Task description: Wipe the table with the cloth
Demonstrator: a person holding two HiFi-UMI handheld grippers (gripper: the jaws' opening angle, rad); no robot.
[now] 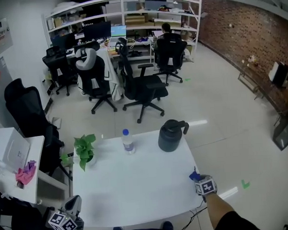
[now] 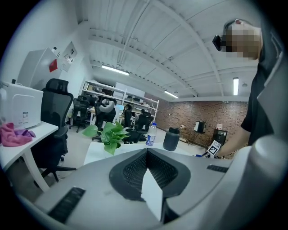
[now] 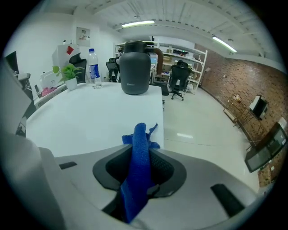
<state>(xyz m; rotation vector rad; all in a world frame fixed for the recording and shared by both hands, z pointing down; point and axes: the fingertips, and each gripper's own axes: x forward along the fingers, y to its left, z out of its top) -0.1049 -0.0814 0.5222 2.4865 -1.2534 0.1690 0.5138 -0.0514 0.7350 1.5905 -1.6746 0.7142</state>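
The blue cloth is pinched upright between the jaws of my right gripper, and its end pokes out past the tips. In the head view this right gripper sits at the right edge of the white table, where the cloth shows as a small blue tuft on the tabletop. My left gripper hangs just off the table's near left corner. The left gripper has its tips together and holds nothing.
A dark jug, a water bottle and a potted plant stand along the table's far edge. A side desk at the left holds a white box and a pink cloth. Office chairs stand beyond.
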